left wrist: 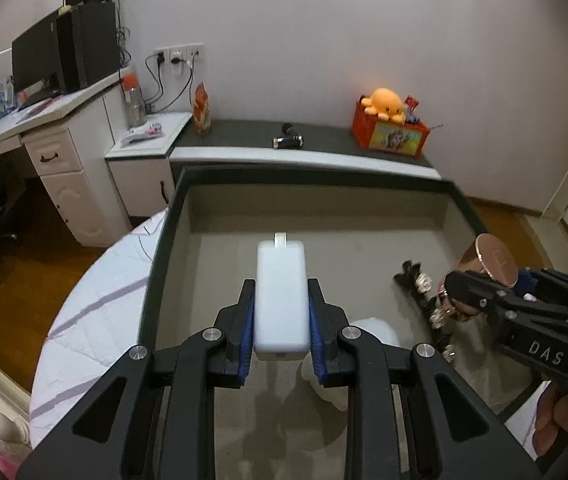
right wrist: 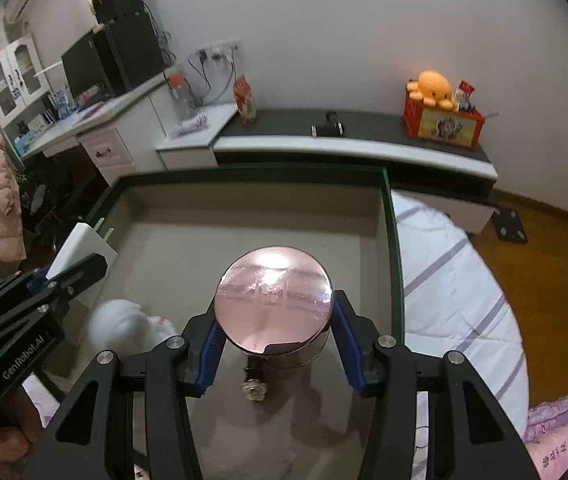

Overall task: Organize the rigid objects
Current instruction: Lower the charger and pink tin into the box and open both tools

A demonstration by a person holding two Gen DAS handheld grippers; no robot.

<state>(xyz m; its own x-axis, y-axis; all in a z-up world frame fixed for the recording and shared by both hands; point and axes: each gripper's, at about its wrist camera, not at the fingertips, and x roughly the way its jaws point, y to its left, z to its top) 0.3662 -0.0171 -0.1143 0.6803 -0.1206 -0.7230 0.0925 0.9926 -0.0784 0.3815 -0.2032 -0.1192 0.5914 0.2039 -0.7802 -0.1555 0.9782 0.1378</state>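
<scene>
My left gripper [left wrist: 282, 300] is shut on a white rectangular power bank [left wrist: 282, 292] and holds it above the floor of a large beige tray with a dark green rim [left wrist: 164, 232]. My right gripper [right wrist: 274, 320] is shut on a round rose-gold tin [right wrist: 274, 296] with a shiny lid, held above the same tray [right wrist: 391, 240]. The tin [left wrist: 495, 258] and right gripper [left wrist: 479, 284] show at the right of the left wrist view. The left gripper [right wrist: 80, 268] with the power bank [right wrist: 80, 248] shows at the left of the right wrist view.
In the tray lie a white soft lump [right wrist: 124, 324], a black strap with metal charms [left wrist: 415, 280] and a flower-shaped charm [right wrist: 254, 392]. The tray rests on a striped white bed cover [right wrist: 455, 292]. Beyond stand a low cabinet [left wrist: 303, 152] and an orange toy box [left wrist: 391, 128].
</scene>
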